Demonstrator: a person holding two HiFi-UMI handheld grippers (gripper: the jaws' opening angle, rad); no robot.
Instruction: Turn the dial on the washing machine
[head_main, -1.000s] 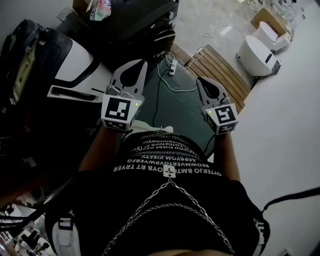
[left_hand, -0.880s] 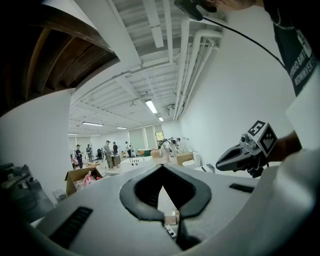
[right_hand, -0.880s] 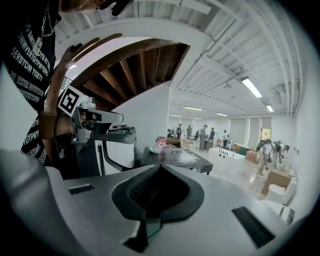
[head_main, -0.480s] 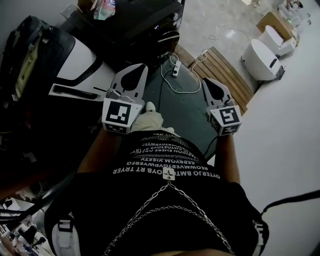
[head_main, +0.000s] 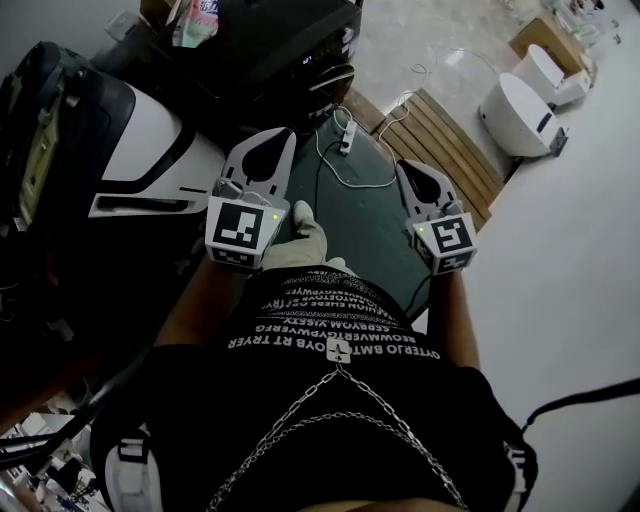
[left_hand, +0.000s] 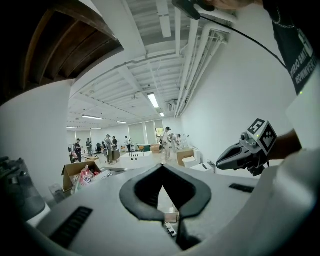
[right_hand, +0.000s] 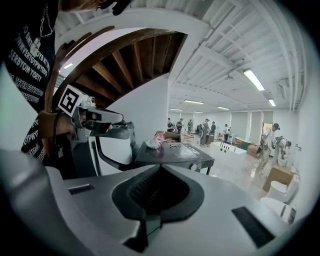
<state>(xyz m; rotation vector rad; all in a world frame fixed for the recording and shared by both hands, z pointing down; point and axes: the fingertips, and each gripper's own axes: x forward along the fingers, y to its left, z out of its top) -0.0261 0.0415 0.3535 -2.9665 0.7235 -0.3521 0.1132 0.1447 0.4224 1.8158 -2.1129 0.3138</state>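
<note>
Left gripper (head_main: 282, 136) and right gripper (head_main: 403, 168) both have jaws clenched, empty; the washer (right_hand: 172, 155) stands ahead of the right jaws.

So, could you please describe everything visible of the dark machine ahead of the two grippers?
The dark machine is a boxy appliance with a flat dark grey top, maybe metal. The head view shows a small lit display near its front edge and curved shiny bands below, perhaps a round door. The right gripper view shows a pale round knob at its front edge. A crumpled pink-and-white packet seems to lie on its far end. It stands upright beyond the dark mat.
</note>
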